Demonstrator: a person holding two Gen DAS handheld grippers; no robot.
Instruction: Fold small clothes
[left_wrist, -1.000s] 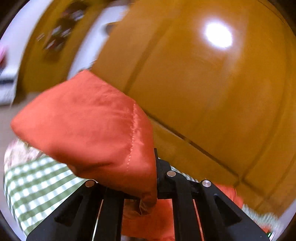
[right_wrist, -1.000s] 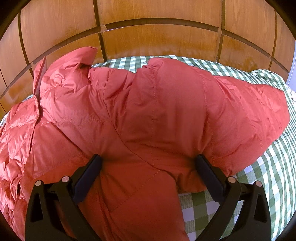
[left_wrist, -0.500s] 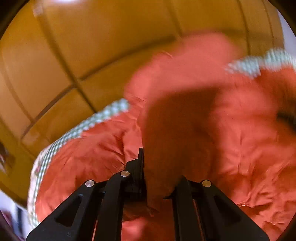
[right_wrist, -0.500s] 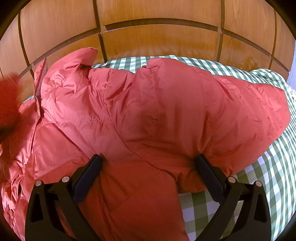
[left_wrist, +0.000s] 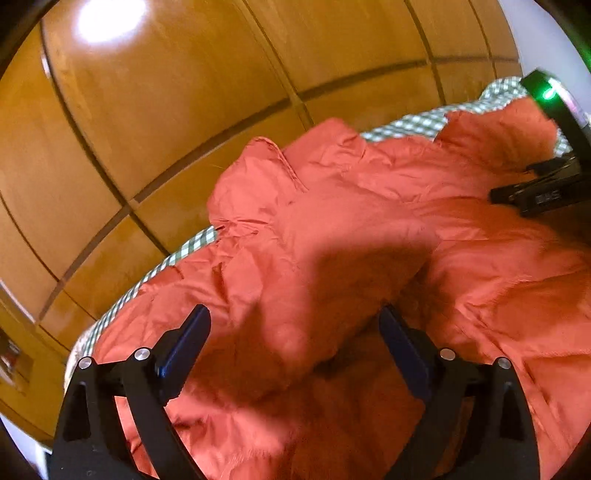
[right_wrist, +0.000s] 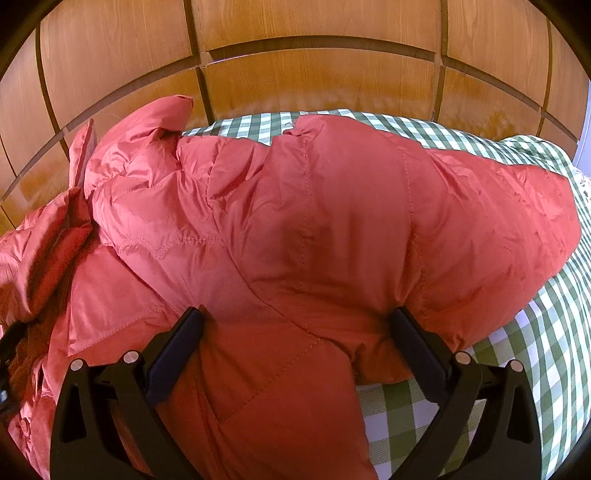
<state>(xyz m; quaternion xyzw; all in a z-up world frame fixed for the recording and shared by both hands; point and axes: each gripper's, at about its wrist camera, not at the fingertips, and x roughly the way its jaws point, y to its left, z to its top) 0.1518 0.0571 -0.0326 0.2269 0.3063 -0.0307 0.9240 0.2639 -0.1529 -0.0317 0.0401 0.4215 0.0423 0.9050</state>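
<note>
A small red quilted puffer jacket (right_wrist: 314, 229) lies on a green-and-white checked cloth (right_wrist: 524, 354). In the left wrist view the jacket (left_wrist: 351, 236) fills the lower half, with a sleeve folded across its body. My left gripper (left_wrist: 293, 332) is open just above that sleeve, with nothing between its jaws. My right gripper (right_wrist: 295, 332) is open and rests over the jacket's right side, jaws wide apart. The right gripper also shows at the right edge of the left wrist view (left_wrist: 546, 192).
Wooden wall panels (right_wrist: 314, 48) with dark grooves stand behind the cloth. The checked cloth's far edge (left_wrist: 177, 258) runs along the panels. A bright light reflection (left_wrist: 107, 18) shows on the wood.
My left gripper carried the sleeve over the jacket, opened and let it go; the sleeve now lies on the jacket's body. My right gripper stayed still and open.
</note>
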